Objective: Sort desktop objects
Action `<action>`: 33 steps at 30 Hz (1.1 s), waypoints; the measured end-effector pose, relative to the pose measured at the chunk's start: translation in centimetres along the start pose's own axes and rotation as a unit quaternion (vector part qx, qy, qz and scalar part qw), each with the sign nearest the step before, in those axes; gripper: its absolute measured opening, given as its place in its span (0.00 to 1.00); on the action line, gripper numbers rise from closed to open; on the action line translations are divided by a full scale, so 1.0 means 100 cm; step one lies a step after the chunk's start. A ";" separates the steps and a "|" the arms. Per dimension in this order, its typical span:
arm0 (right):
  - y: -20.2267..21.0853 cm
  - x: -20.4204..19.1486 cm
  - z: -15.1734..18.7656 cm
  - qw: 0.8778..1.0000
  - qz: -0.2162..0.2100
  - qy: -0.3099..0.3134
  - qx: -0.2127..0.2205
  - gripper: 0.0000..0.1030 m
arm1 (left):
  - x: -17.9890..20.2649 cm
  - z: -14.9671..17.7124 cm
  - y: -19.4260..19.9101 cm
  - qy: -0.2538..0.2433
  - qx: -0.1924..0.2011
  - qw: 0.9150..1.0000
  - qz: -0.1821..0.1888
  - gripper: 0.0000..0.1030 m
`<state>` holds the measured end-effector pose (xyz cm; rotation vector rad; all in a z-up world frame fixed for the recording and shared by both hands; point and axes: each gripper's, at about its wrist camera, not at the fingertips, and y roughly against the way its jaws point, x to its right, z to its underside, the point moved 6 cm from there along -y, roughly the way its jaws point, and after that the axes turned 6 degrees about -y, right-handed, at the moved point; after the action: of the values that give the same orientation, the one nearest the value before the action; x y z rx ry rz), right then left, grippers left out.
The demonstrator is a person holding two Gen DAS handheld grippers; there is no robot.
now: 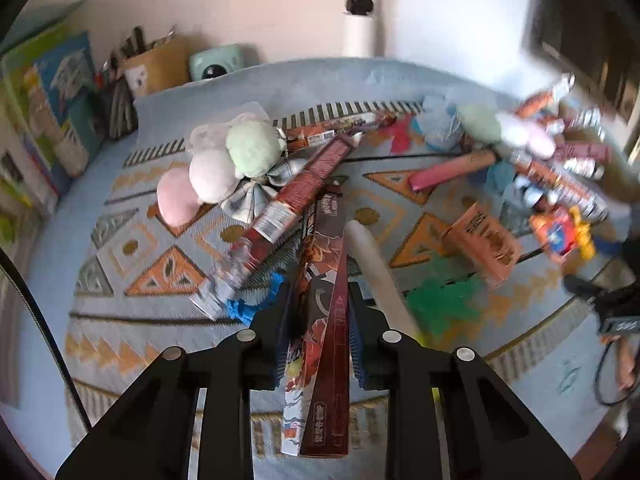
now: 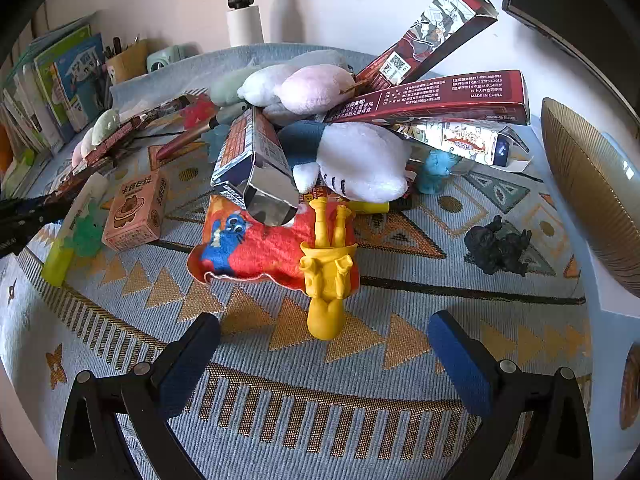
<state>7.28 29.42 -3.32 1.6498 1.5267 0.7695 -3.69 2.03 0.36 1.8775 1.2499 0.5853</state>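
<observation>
Long dark-red printed box (image 1: 324, 344) clamped lengthwise in left hand-held gripper (image 1: 320, 320).

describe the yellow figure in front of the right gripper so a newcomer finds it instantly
On the patterned blue cloth, find the orange-red pouch near the middle. The yellow figure lies across its right edge; it is the only solid yellow plastic toy.

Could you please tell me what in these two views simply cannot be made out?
- Left wrist view: the pile at the far right is motion-blurred; its boxes and toys cannot be told apart.
- Left wrist view: the long red box in the left hand-held gripper hides the mat below it.
- Right wrist view: the brown ribbed object is cut off by the right edge.
</observation>
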 end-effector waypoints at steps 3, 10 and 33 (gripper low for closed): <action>0.000 0.000 0.001 1.000 0.000 0.002 -0.006 1.00 | 0.001 0.010 0.021 0.021 0.028 0.999 -0.004 0.20; 0.038 -0.024 -0.002 0.997 -0.078 0.021 0.007 1.00 | 0.003 0.037 0.071 0.064 0.078 0.995 0.008 0.18; -0.031 -0.145 -0.049 0.986 -0.099 0.132 -0.025 0.53 | -0.015 0.060 0.040 0.074 0.039 0.996 0.012 0.31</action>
<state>-0.06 15.65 -2.40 1.3756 1.8088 0.9375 2.33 -2.30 0.20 1.9442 1.3652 0.7090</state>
